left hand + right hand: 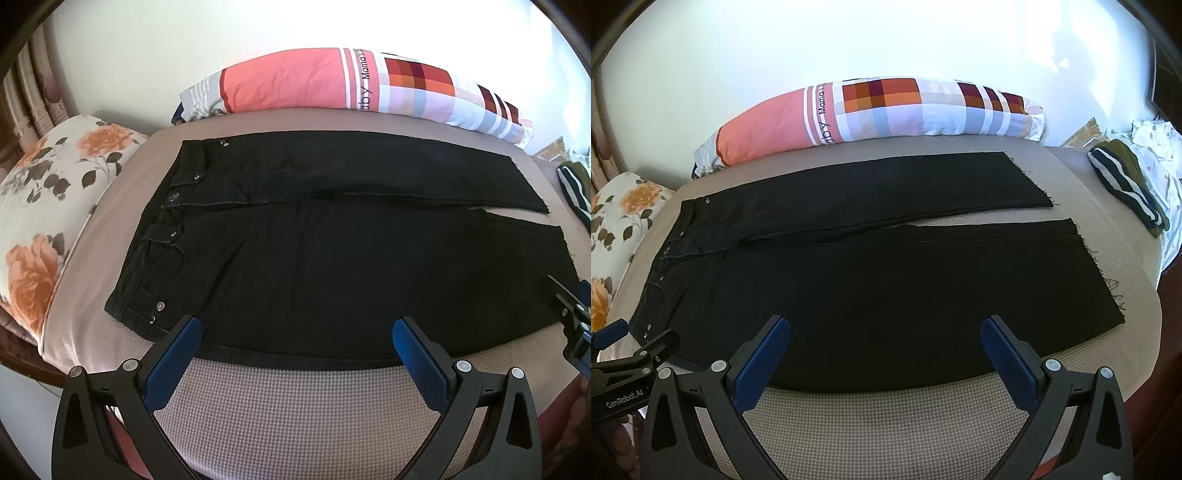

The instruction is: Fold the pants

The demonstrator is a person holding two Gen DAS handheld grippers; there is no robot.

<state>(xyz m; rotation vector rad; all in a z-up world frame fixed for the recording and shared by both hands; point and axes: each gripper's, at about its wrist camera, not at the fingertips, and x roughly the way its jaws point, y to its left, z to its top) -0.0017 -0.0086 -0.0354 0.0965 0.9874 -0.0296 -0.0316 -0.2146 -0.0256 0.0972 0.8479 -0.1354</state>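
Note:
Black pants (332,240) lie flat on the bed, waistband to the left, both legs stretched to the right with frayed hems; they also show in the right wrist view (886,277). My left gripper (297,328) is open and empty, its blue pads just over the near edge of the pants by the waist. My right gripper (886,326) is open and empty over the near edge of the near leg. Each gripper shows at the edge of the other's view, the right one (570,314) and the left one (624,343).
The bed has a beige houndstooth cover (886,424). A long pink and checked pillow (351,85) lies against the wall behind the pants. A floral pillow (44,206) lies at the left. Folded striped clothes (1126,188) lie at the far right.

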